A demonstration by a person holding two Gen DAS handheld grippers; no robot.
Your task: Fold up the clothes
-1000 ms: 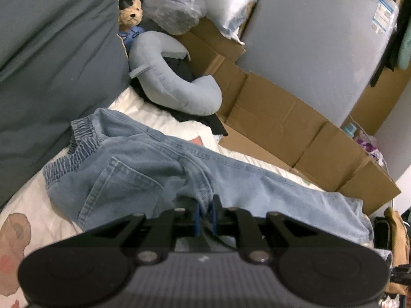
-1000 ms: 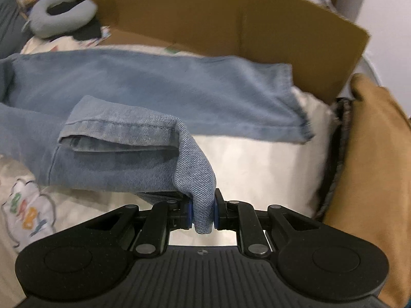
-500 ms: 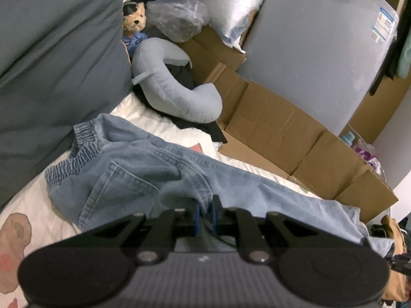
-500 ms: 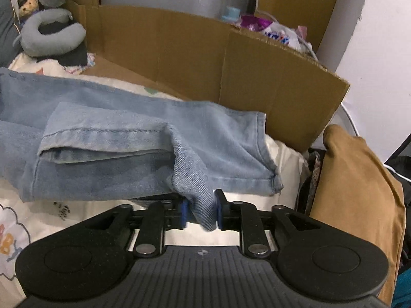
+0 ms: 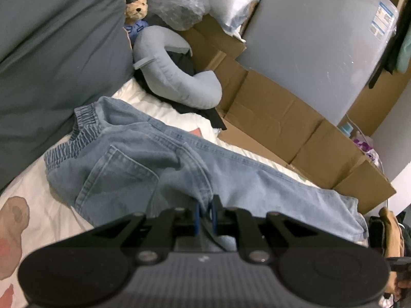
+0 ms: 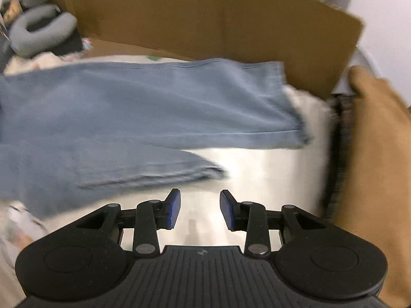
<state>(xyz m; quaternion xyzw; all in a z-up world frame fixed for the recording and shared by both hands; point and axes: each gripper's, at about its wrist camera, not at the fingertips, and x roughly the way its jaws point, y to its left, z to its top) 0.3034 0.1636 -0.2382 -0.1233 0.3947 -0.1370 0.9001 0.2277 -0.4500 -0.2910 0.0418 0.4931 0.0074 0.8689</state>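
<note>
Light blue jeans (image 5: 143, 164) lie across the white bedsheet (image 5: 33, 187), elastic waistband at the left, legs running right. My left gripper (image 5: 204, 214) is shut on a fold of the denim near the crotch seam. In the right wrist view the two jean legs (image 6: 143, 107) lie flat, blurred by motion, the nearer hem (image 6: 205, 172) just beyond my fingers. My right gripper (image 6: 200, 210) has its jaws opening, with nothing between the blue pads and only bare sheet under them.
A grey neck pillow (image 5: 174, 82) and a teddy bear (image 5: 136, 7) sit at the head of the bed beside a dark grey duvet (image 5: 51, 51). Brown cardboard (image 6: 218, 25) walls the far side. A tan garment (image 6: 372, 154) lies at the right edge.
My right gripper let go of the jean leg hem and its jaws spread; the released hem now lies flat on the sheet. The left gripper keeps its grip on the denim.
</note>
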